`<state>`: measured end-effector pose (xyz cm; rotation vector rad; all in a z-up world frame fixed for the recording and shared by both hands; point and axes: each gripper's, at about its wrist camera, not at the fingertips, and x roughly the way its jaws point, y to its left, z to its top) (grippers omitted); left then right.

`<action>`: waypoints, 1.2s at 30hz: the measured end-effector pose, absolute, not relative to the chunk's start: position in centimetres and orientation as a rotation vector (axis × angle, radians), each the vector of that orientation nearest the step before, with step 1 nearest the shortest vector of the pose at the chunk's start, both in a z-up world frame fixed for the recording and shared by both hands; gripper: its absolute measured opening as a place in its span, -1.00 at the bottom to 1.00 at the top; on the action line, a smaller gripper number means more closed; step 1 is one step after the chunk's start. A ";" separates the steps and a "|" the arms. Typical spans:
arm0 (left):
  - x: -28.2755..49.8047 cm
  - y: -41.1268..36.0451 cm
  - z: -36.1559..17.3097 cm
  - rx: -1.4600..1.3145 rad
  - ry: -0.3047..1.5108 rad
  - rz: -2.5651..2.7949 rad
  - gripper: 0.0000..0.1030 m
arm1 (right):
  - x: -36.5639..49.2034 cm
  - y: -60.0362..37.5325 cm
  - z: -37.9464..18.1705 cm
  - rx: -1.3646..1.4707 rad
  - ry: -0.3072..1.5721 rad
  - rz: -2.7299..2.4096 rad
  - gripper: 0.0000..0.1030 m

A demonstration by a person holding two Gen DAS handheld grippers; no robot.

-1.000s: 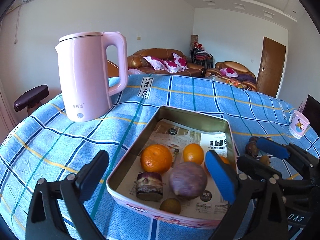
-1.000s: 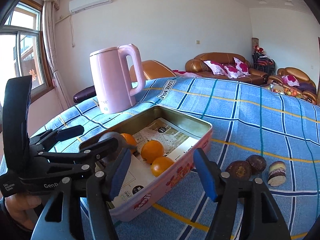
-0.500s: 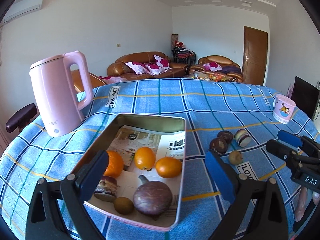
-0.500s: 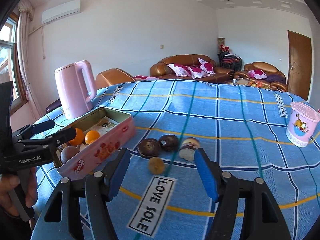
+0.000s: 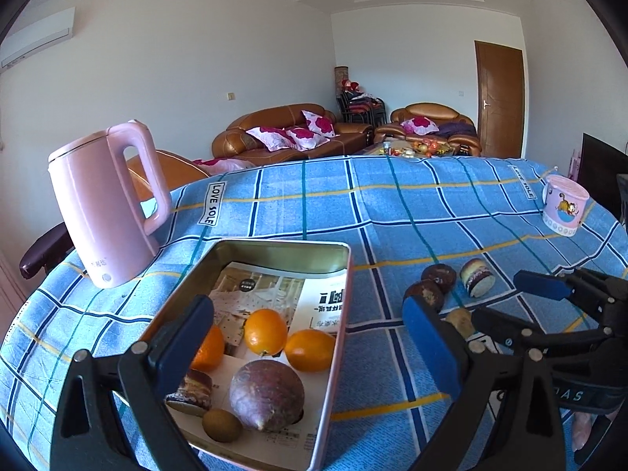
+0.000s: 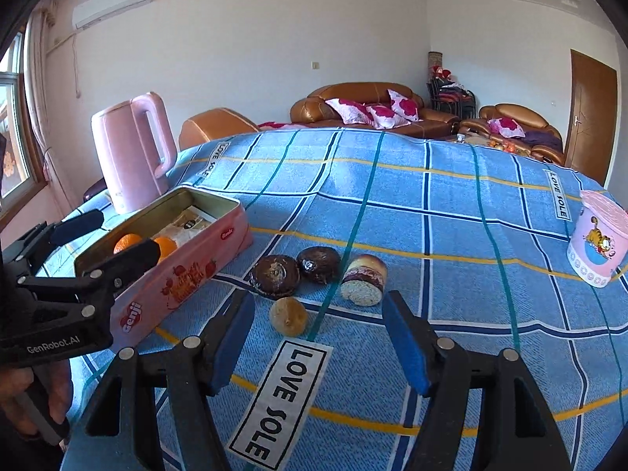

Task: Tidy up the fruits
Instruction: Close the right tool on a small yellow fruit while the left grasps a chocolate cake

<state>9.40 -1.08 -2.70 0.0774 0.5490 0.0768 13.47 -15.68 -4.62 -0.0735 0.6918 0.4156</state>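
holding our right tool (image 6: 318, 337) spread apart just before a small brown fruit (image 6: 287, 316) on the counter (image 6: 451, 204); our left tool (image 5: 308, 347), spread, empty, hangs over the tin (image 5: 337, 337) of oranges (image 5: 265, 331).

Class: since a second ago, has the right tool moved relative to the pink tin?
Yes. The right tool has swung rightward away from the pink tin and now faces the loose fruits on the cloth, open and empty.

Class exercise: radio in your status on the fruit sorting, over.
Left gripper open above pink metal tin. Right gripper open, facing small yellow-brown fruit on blue checked cloth. Path clear.
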 end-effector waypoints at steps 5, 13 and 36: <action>9.8 -0.7 -2.8 0.065 0.556 0.071 0.93 | 15.0 -13.8 -5.9 -0.115 0.772 0.437 0.10; 10.3 -1.1 -2.9 0.068 0.568 0.047 0.93 | 16.7 -12.4 -7.5 -0.138 0.885 0.479 -0.41; 16.6 -9.3 -6.3 0.177 0.785 -0.142 0.30 | 16.8 -19.9 -4.7 -0.011 0.714 0.238 -0.44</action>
